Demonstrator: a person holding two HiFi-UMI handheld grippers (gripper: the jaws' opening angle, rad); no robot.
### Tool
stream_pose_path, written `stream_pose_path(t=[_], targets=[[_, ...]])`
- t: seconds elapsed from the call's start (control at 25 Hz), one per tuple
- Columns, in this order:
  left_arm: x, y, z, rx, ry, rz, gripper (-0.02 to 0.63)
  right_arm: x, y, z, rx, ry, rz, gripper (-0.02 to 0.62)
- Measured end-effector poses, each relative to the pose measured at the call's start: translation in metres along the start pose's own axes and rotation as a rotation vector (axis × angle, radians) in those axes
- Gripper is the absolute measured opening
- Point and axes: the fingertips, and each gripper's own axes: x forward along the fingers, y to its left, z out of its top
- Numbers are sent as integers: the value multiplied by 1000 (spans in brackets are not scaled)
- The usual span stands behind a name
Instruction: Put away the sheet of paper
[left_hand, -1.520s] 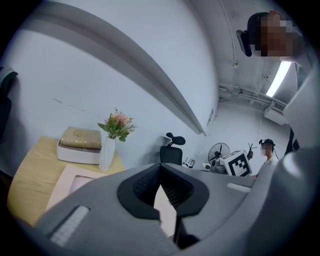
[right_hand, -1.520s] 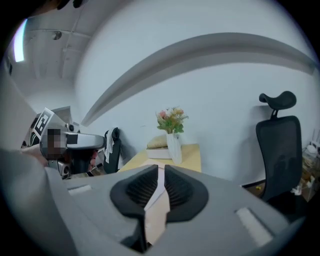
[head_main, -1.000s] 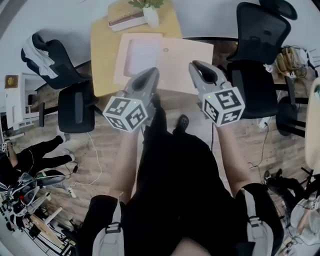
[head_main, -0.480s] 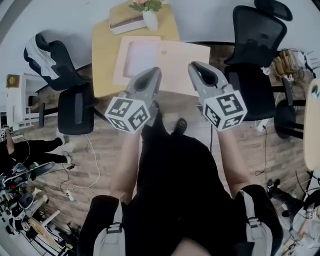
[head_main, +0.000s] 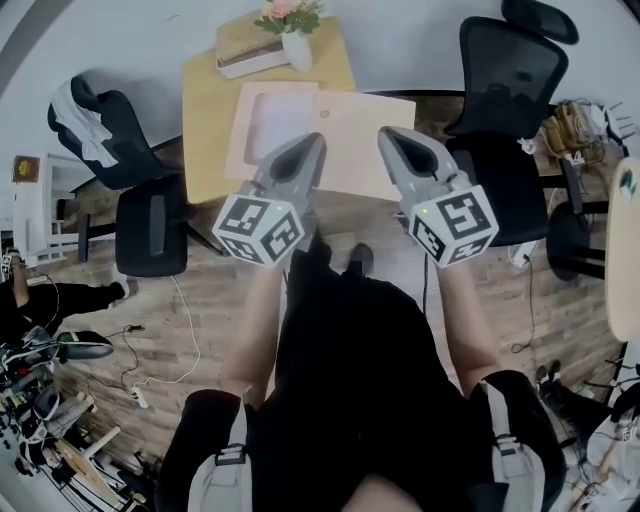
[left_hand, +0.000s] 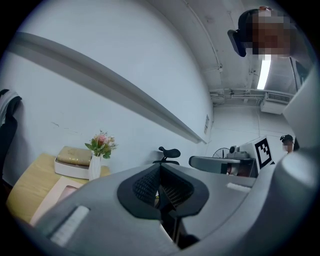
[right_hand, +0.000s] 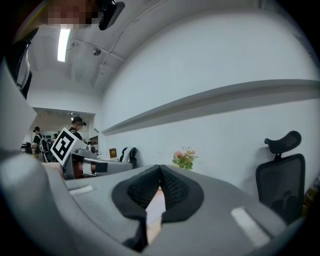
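A white sheet of paper (head_main: 281, 118) lies in the left half of an open beige folder (head_main: 368, 128) on a small wooden table (head_main: 205, 120). Both grippers hover in the air above the table's near edge, short of the folder. My left gripper (head_main: 314, 141) points at the folder's near left part, jaws shut and empty. Beside it, my right gripper (head_main: 388, 133) points at the near right flap, also shut on nothing. In the left gripper view the left gripper (left_hand: 160, 169) has its pads together; the right gripper (right_hand: 160, 169) shows the same in its own view.
A white vase of flowers (head_main: 297, 38) and a flat box (head_main: 250, 42) stand at the table's far edge. Black office chairs stand at the left (head_main: 150, 218) and right (head_main: 505, 75); another chair (head_main: 85, 110) carries a white garment. Cables lie on the wood floor.
Both grippers have edged slightly forward toward the table and stay shut. The view has shifted a little, so the table sits higher in the picture.
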Motion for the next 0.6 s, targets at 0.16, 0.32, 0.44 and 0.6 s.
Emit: stream_pose_path(t=[0.16, 0.32, 0.44, 0.6], targets=[[-1, 2, -3, 0, 16, 7, 11, 3, -2, -5, 5, 12, -13, 3], [-1, 5, -4, 6, 21, 12, 11, 6, -4, -9, -1, 18, -17, 3], [-6, 7, -4, 14, 22, 20, 11, 6, -2, -10, -2, 19, -20, 3], [-13, 12, -6, 9, 23, 26, 11, 8, 1, -12, -3, 26, -26, 3]])
